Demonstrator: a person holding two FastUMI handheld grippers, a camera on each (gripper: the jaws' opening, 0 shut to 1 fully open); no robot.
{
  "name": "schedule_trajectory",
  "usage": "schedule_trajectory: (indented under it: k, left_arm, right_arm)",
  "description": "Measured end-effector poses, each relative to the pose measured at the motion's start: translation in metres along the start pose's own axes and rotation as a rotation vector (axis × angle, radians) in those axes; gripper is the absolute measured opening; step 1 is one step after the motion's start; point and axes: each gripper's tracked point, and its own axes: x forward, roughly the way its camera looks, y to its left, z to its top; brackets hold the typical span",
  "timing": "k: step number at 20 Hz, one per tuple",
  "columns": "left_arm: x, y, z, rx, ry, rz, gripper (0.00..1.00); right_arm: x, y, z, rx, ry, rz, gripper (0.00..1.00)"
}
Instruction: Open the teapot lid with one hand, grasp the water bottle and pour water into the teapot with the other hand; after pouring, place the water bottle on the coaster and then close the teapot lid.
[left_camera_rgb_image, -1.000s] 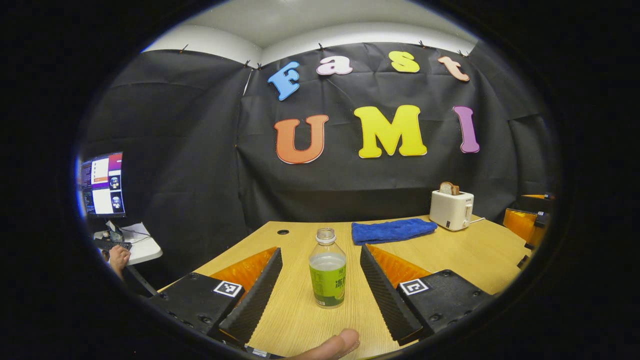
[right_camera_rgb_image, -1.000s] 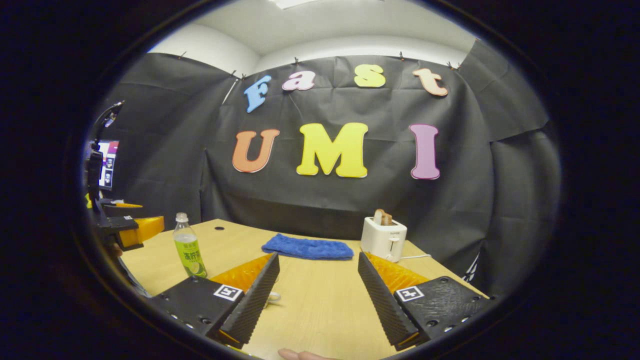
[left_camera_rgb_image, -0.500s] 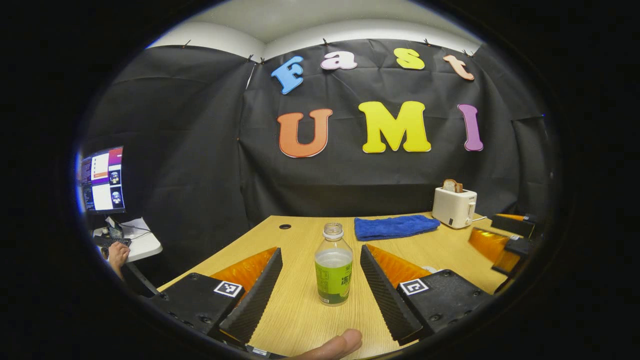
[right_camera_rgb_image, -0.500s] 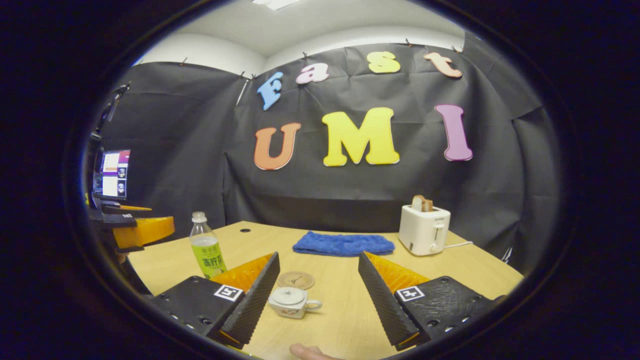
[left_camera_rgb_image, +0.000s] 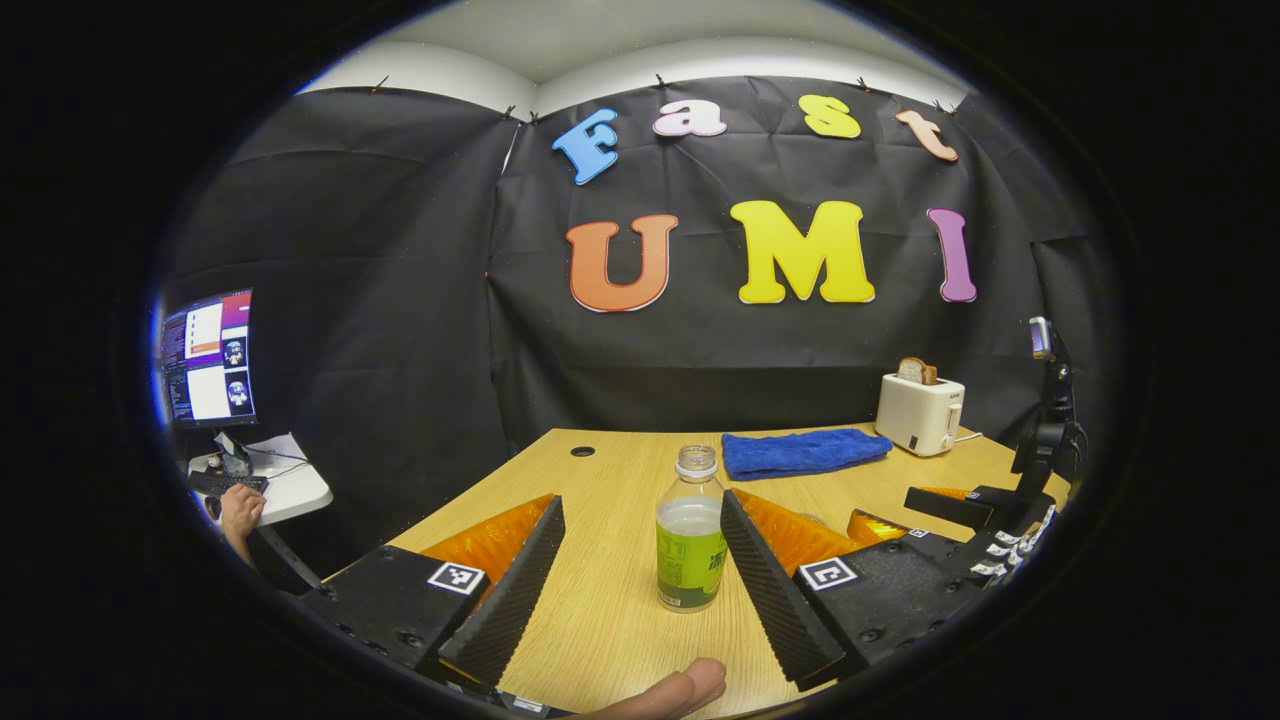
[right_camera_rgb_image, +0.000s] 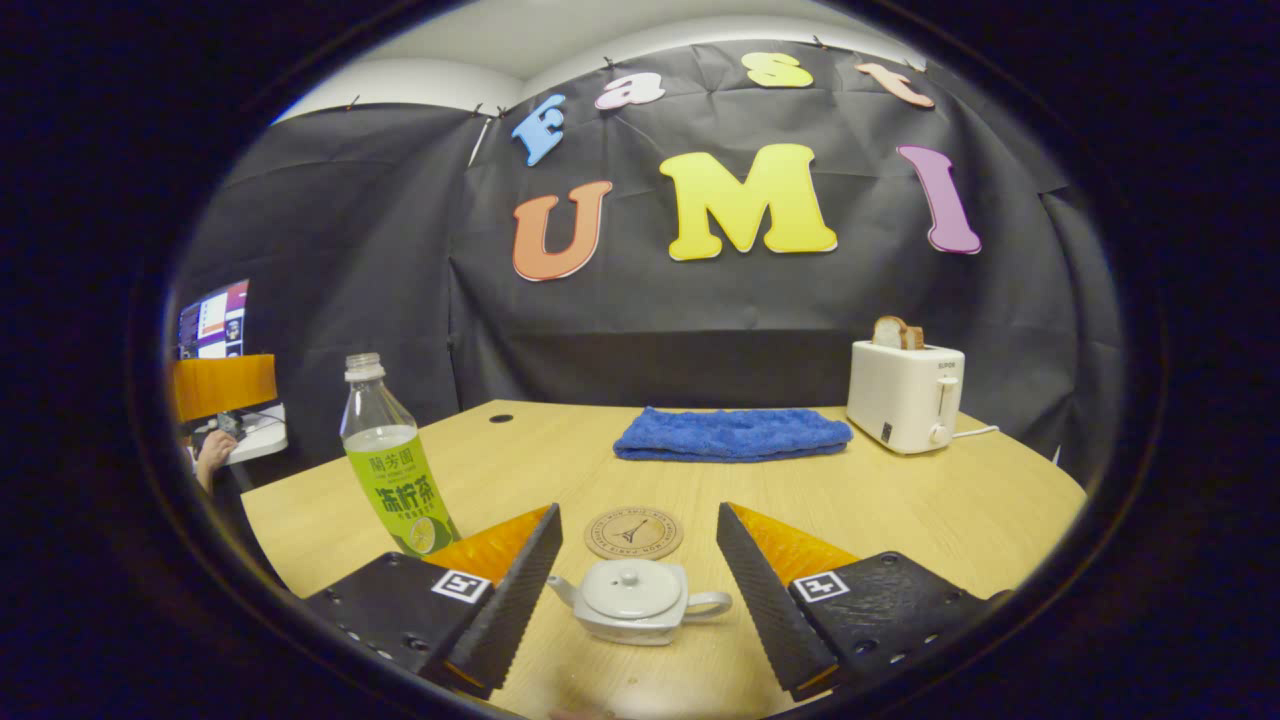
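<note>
Wooden table (right_camera_rgb_image: 900, 510) under all. Blue towel (right_camera_rgb_image: 730, 433) and toaster (right_camera_rgb_image: 905, 395) at the back. Left gripper (left_camera_rgb_image: 640, 580) spread wide around upright water bottle (left_camera_rgb_image: 690, 545), apparently untouched. Right gripper (right_camera_rgb_image: 640, 590) spread wide around lidded teapot (right_camera_rgb_image: 635, 600), coaster (right_camera_rgb_image: 633, 532) just beyond.

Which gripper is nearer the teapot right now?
Right. The right gripper brackets the teapot with open fingers; the left gripper is open around the water bottle.
</note>
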Motion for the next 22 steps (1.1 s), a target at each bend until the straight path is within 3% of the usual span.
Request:
schedule_trajectory:
  k: [2,3,6,7,9,12,13,22]
  left_arm:
    - [0.002,-0.001,-0.003,0.0,0.011,-0.001,0.98]
    - [0.002,-0.001,-0.004,0.002,0.015,0.0,0.97]
    - [0.002,0.001,-0.006,0.003,0.019,0.001,0.98]
    - [0.002,-0.001,-0.005,0.001,0.019,0.0,0.98]
    - [0.003,0.0,-0.007,-0.002,0.026,0.002,0.98]
    - [0.003,0.0,-0.009,-0.005,0.033,0.003,0.98]
    - [0.002,0.0,-0.008,-0.004,0.033,0.003,0.98]
    - [0.004,-0.005,-0.012,-0.004,0.039,-0.005,0.98]
  right_arm:
    - [0.01,0.0,-0.007,-0.018,0.017,-0.02,0.82]
    - [0.013,0.001,-0.012,-0.021,0.023,-0.025,0.66]
    - [0.022,0.003,-0.024,0.003,0.06,-0.009,0.49]
    - [0.022,0.006,-0.022,0.014,0.053,-0.001,0.34]
    - [0.02,0.004,-0.022,0.004,0.064,-0.004,0.18]
    - [0.011,0.004,-0.021,0.016,0.073,0.013,0.19]
    - [0.02,0.004,-0.023,0.013,0.069,0.018,0.03]
    - [0.007,-0.009,-0.007,0.001,0.019,-0.031,0.0]
